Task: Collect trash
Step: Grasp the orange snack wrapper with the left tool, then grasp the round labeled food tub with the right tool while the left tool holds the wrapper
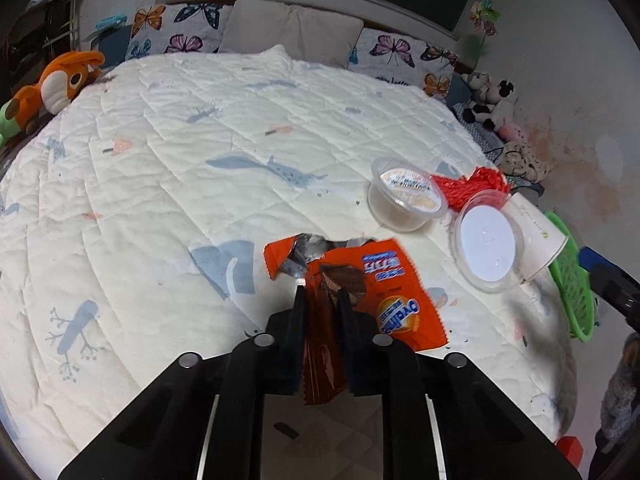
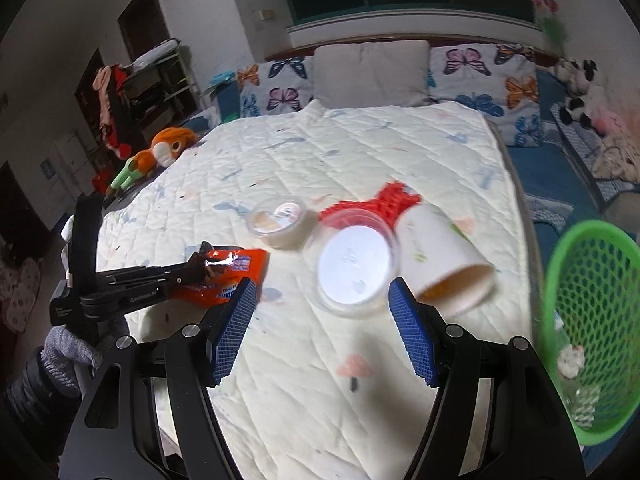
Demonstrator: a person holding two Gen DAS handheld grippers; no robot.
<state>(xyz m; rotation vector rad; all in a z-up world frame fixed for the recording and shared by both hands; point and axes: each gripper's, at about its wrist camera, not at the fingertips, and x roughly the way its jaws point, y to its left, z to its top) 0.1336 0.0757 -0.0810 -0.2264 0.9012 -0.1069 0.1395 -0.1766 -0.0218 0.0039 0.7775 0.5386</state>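
Note:
My left gripper [image 1: 322, 294] is shut on an orange snack wrapper [image 1: 384, 292] and holds it over the bed; the wrapper also shows in the right wrist view [image 2: 228, 276]. My right gripper [image 2: 322, 292] is open and empty, just short of a clear plastic lid [image 2: 354, 266], which also shows in the left wrist view [image 1: 488, 242]. Beside the lid lie a tipped white paper cup [image 2: 444, 256], a small clear tub [image 2: 278, 222] and red net [image 2: 384, 200]. A green mesh basket [image 2: 600, 320] at the right holds some trash.
The white quilted bed [image 1: 200, 160] fills both views. Butterfly pillows [image 1: 180, 28] and a grey pillow [image 1: 292, 28] lie at the head. An orange plush toy [image 1: 52, 84] sits at the left edge, more plush toys [image 1: 492, 104] at the right.

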